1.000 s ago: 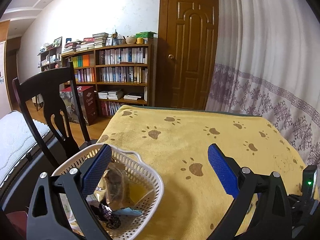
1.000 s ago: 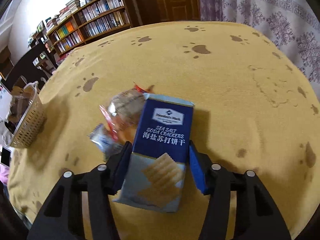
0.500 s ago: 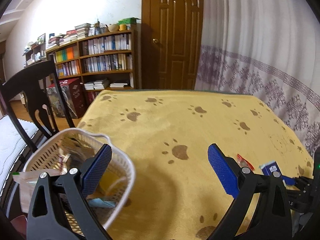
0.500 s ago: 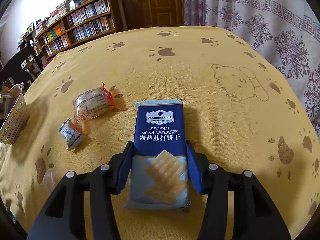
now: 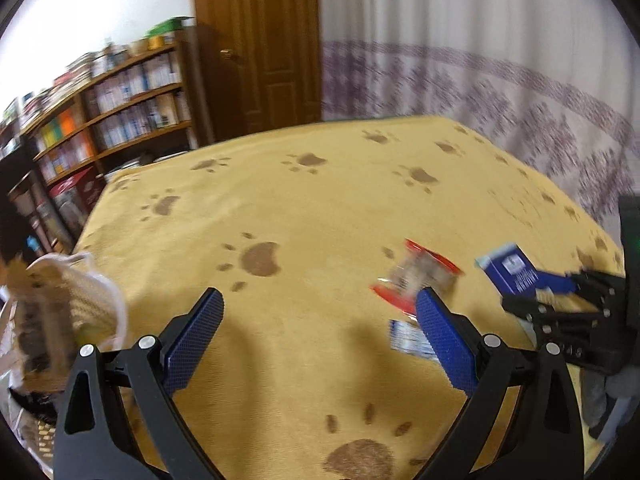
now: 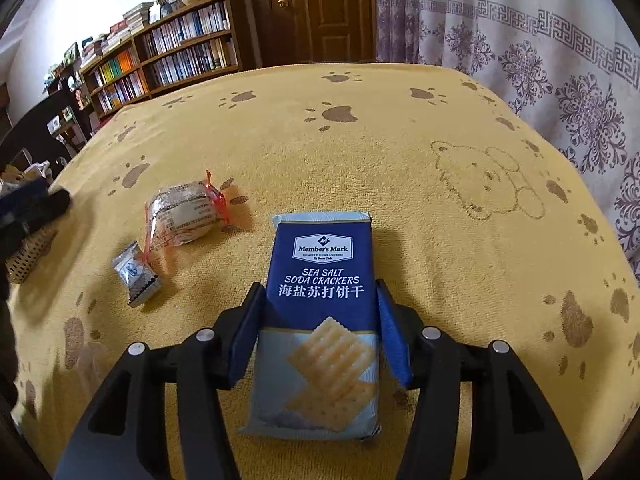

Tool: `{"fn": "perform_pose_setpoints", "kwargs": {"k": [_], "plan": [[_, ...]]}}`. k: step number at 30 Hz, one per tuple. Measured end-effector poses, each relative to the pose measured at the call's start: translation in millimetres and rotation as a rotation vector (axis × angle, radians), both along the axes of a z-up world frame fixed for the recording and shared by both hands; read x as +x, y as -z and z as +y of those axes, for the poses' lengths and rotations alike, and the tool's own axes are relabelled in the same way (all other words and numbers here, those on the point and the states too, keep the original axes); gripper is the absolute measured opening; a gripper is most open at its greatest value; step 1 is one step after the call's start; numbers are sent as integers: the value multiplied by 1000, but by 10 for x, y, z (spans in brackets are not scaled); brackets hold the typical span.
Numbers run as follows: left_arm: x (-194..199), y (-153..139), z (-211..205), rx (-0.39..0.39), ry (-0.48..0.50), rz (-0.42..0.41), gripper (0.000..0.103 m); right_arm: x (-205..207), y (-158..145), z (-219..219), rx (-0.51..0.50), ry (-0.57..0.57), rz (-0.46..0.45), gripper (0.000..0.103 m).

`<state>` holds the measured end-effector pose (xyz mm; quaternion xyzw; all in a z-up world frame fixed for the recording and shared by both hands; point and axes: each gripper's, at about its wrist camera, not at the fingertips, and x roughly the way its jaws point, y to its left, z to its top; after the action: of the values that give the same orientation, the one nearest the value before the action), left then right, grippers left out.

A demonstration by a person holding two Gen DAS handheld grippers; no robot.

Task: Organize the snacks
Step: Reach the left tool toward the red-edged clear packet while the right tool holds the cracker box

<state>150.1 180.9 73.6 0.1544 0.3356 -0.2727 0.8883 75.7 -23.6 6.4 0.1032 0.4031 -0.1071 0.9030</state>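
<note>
A: Where was the blue sea salt soda cracker pack (image 6: 322, 280)?

B: Flat on the yellow paw-print cloth (image 6: 400, 152), the right gripper (image 6: 320, 332) clamped on its sides.

A: And the left gripper (image 5: 316, 336)?

B: Jaws wide apart, empty, above the cloth near the clear red-edged snack bag (image 5: 416, 276)
</note>
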Motion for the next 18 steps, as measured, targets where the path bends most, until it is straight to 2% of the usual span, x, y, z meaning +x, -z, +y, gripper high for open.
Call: {"fn": "perform_pose_setpoints", "kwargs": {"k": [4, 18], "plan": [[-12, 110, -222, 47, 55, 15, 98, -10, 2, -6, 15, -5, -7, 56], [198, 403, -682, 143, 102, 58, 98, -21, 2, -11, 36, -15, -14, 60]]}}
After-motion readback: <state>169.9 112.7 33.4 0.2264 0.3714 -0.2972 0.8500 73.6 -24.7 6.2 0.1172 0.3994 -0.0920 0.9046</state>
